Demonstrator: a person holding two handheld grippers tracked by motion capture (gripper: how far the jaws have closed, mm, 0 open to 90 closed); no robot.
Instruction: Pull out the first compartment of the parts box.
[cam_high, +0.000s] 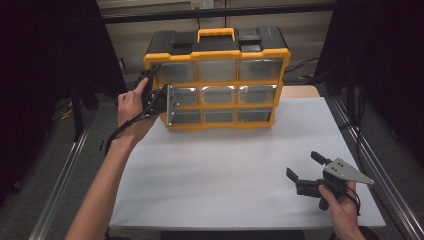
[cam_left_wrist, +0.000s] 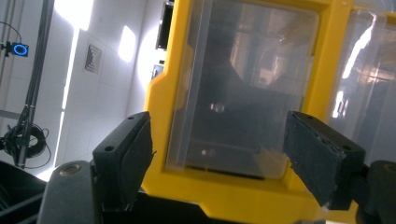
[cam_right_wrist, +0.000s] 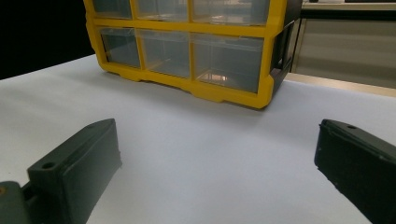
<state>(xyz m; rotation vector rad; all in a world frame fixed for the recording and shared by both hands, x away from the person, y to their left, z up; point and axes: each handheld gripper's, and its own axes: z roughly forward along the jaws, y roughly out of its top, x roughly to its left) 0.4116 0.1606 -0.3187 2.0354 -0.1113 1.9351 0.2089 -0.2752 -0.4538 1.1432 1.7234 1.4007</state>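
Left claw (cam_high: 167, 102) released, straddling the clear drawer (cam_left_wrist: 238, 93) dead ahead at organizer's (cam_high: 220, 55) left edge; right claw (cam_high: 305, 167) released, far off.

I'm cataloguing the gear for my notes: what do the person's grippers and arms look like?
Both are black handheld tools with two blocky black jaws. The right gripper carries a grey three-cornered plate with small holes; the left gripper trails a black cable. Both forearms are bare, no sleeves visible.
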